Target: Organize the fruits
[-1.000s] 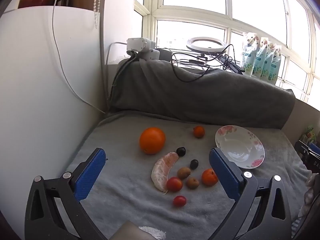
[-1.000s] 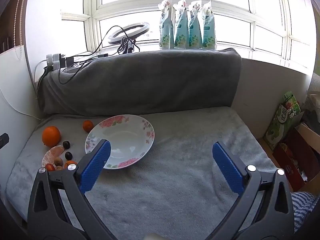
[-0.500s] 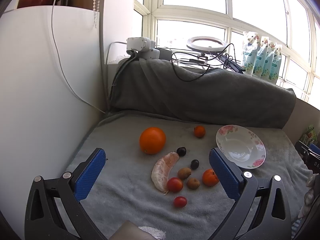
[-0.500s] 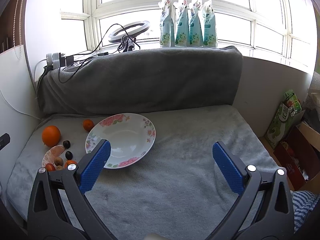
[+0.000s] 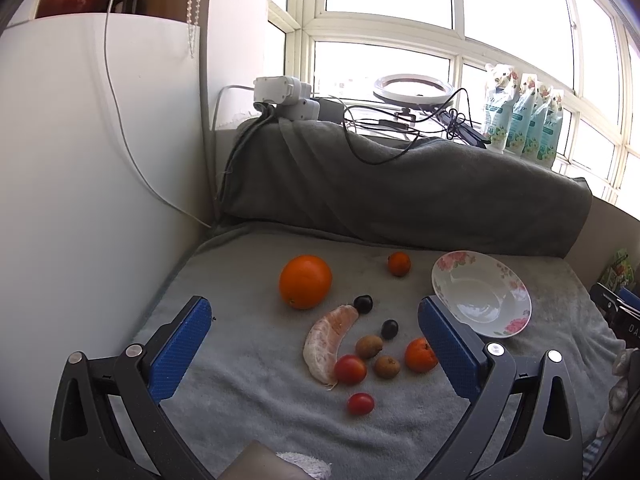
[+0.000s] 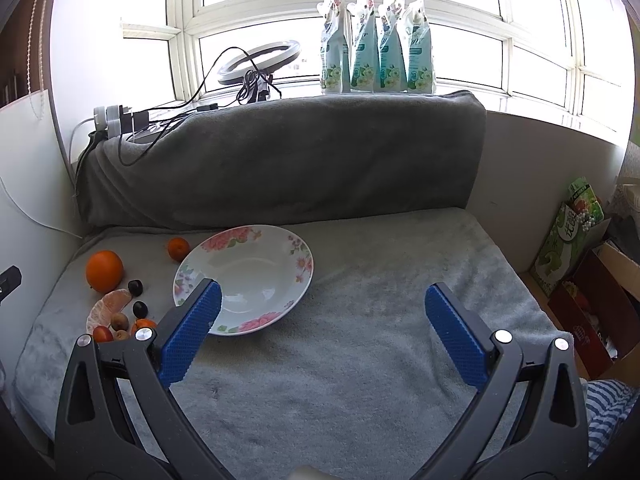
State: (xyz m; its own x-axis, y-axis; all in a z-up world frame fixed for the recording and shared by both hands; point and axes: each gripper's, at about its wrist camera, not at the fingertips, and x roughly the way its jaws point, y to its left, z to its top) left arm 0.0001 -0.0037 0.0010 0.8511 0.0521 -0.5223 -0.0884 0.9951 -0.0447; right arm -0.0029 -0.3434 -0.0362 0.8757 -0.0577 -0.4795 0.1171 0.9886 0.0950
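Both claws, left claw [image 5: 314, 346] and right claw [image 6: 322, 322], sit wide and empty; we'd start with the small tomato [image 5: 360, 403] at lower centre, then drop it in the plate [image 5: 516, 300] at right.

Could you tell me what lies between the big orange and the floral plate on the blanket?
In the left wrist view, between the big orange and the floral plate lies bare grey blanket; a small tangerine sits just behind that line.

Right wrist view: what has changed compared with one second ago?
The right gripper has eased slightly toward the plate, which now looks a little larger. Nothing was grasped or released. Both grippers remain open, the left gripper is steady, and the fruits, such as the large orange, lie unmoved.
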